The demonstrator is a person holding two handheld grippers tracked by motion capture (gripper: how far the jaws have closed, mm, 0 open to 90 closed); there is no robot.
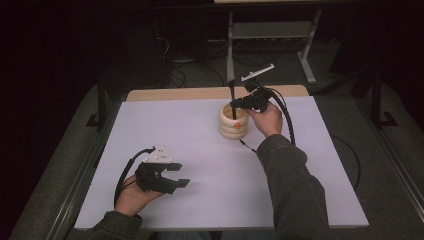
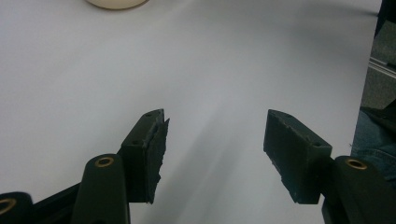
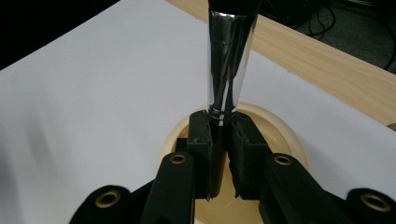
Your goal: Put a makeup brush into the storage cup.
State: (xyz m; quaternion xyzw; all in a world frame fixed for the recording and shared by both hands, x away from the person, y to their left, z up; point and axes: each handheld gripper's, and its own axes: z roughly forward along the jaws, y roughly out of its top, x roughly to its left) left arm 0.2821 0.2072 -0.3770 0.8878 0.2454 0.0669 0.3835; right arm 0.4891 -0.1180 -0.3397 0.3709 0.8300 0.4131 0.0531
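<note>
Right hand-held gripper [image 3: 219,154] clamped on brush [image 3: 229,60], held upright over holder [image 1: 233,122] far centre of desk [image 1: 200,150]. Likely insertion step; next, lower and release. Left hand-held gripper [image 2: 215,154] agape, idle, near left.

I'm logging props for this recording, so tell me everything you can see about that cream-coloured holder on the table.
The holder is a small round cream pot with ribbed, stacked-ring sides, glossy like ceramic or plastic, and an orange mark on its front. It stands upright and open-topped on the white table surface, toward the far edge. A dark tool with a shiny metal collar stands over its mouth, clamped by the right gripper.
</note>
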